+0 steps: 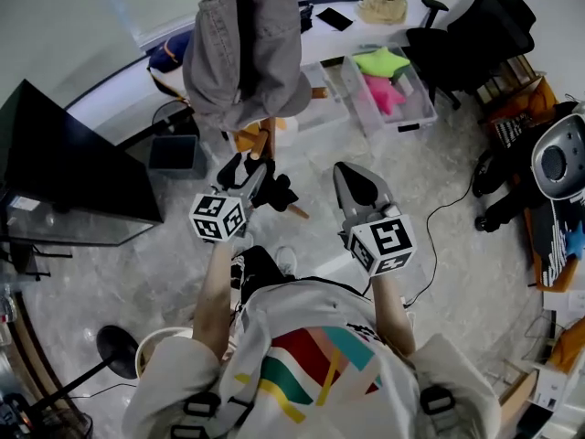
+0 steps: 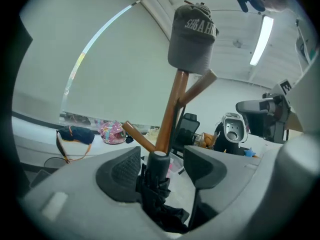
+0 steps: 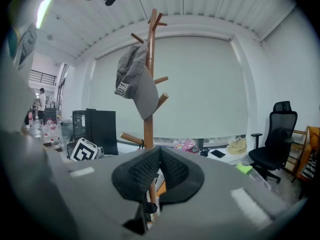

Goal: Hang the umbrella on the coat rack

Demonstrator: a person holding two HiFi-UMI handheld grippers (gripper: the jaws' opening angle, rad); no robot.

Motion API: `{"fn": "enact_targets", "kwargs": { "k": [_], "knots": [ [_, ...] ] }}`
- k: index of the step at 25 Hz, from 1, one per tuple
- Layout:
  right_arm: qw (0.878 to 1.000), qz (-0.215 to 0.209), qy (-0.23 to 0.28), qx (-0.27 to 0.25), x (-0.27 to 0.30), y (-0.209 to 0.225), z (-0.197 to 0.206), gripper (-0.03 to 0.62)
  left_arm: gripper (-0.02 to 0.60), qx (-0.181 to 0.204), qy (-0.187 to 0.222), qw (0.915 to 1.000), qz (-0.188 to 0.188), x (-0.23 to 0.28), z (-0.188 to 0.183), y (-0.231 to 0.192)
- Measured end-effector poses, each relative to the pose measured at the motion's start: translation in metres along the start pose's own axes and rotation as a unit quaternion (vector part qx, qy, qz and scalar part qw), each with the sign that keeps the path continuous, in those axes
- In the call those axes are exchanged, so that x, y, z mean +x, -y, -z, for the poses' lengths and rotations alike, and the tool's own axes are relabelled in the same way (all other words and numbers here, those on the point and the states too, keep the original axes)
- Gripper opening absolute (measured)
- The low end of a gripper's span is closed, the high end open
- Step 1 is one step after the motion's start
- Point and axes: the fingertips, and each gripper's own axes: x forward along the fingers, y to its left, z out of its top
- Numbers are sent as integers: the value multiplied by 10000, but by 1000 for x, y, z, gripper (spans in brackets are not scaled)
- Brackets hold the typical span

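Passing the black monitor (image 1: 73,167) at far left. Reaching the left gripper (image 1: 254,176) now: standing open, bracketing the black umbrella (image 2: 159,168), its handle end showing between the jaws, sitting nearer the left pad and leaving a gap at the right one. Looking past the handle at the wooden coat rack (image 2: 170,109), with a low peg (image 2: 139,136) jutting out just behind and a grey cap (image 2: 192,39) covering the top. Moving right: right gripper (image 3: 159,156) pinched closed on nothing, near the rack. Finishing with a clear bin (image 1: 416,112) and black office chair (image 1: 475,30) well beyond.
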Motion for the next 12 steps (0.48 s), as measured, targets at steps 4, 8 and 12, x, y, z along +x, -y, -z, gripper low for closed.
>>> {"fn": "enact_targets", "kwargs": {
  "k": [4,8,12],
  "knots": [
    [9996,-121,239,-43,6,-6,-13,3,259,164,306,9991,-234,-13,-35,-13],
    [9989,-197,419,-52,10,-11,-25,3,247,239,704,9966,-343,-29,-74,-18],
    [9976,-298,612,-87,16,-18,-41,3,216,423,1197,9907,-482,-51,-120,-16]
  ]
}}
